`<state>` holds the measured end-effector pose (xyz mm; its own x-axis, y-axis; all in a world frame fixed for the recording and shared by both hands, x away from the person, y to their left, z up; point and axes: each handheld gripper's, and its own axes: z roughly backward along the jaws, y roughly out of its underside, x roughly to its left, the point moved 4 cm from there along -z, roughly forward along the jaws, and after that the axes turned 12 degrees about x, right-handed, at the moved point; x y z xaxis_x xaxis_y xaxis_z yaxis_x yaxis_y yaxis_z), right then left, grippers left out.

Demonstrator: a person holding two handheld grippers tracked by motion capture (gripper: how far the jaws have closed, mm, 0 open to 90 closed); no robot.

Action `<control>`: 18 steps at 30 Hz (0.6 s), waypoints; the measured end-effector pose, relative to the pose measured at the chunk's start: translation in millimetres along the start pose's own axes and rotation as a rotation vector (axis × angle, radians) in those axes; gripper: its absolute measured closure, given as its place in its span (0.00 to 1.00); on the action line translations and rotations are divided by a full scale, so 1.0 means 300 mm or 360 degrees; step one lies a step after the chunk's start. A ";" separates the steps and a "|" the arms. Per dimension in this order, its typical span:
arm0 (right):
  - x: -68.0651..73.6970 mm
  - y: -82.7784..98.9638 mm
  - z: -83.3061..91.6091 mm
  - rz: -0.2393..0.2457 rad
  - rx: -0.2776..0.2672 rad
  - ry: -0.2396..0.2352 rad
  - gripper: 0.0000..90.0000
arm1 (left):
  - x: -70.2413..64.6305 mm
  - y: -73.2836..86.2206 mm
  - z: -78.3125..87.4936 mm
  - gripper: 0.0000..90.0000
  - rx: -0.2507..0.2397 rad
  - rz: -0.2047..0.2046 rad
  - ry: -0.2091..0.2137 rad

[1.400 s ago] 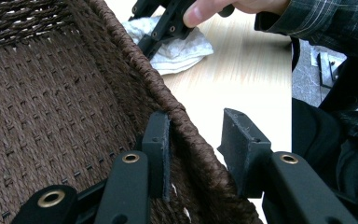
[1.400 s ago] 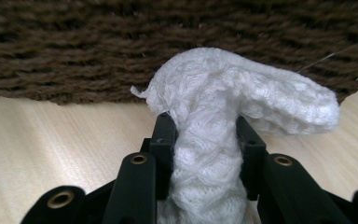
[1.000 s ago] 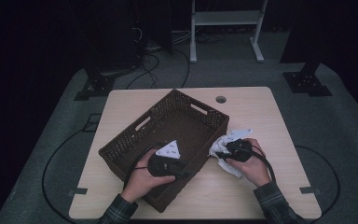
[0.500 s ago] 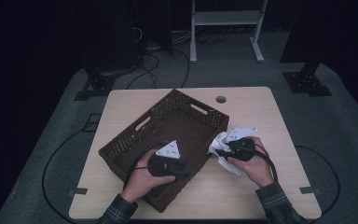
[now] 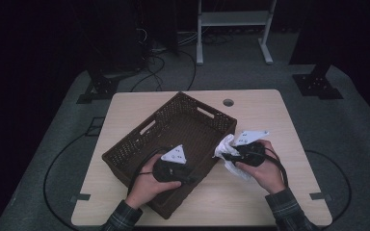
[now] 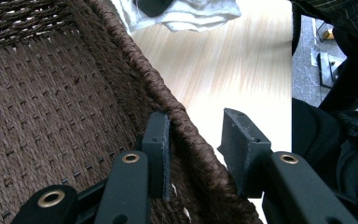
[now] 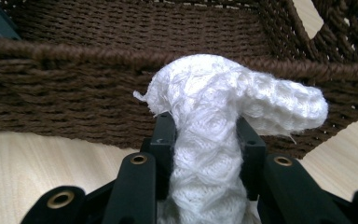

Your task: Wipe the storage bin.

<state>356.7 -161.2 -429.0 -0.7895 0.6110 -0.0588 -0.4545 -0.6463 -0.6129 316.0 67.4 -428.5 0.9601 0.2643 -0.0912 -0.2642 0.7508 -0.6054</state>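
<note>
A dark brown woven basket (image 5: 207, 108) lies at an angle on the light wooden table (image 5: 270, 103). My left gripper (image 5: 190, 179) straddles its near right rim (image 6: 135, 51), one jaw inside and one outside, shut on the rim (image 6: 196, 135). My right gripper (image 5: 229, 155) is just right of the basket, shut on a white knitted cloth (image 5: 224, 144). The cloth (image 7: 223, 88) bulges above the jaws (image 7: 205, 130), close to the basket's outer wall (image 7: 74, 84). Part of the cloth (image 6: 191, 16) also hangs beyond the rim in the left gripper view.
A round hole (image 5: 228, 102) sits near the table's far edge. Bare tabletop lies right of and in front of the basket. Stands and cables (image 5: 159, 62) are on the dark floor behind the table.
The right gripper has edged the cloth slightly left, toward the basket's wall. The left gripper and the basket have stayed put.
</note>
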 end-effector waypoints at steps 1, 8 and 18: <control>0.005 -0.003 0.003 0.0011 0.0000 -0.0002 0.74 | 0.000 0.000 0.000 0.69 0.0000 0.0000 0.0000; 0.023 -0.002 -0.036 0.0037 0.0040 -0.0018 0.74 | 0.000 0.000 0.000 0.69 0.0000 0.0000 -0.0001; 0.035 0.012 -0.091 0.0057 0.0105 -0.0032 0.74 | 0.000 0.000 0.000 0.69 0.0000 0.0001 0.0000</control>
<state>358.2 -144.5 -453.3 -0.8135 0.5781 -0.0632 -0.4516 -0.6966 -0.5575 316.0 67.4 -428.5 0.9600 0.2648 -0.0913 -0.2646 0.7505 -0.6056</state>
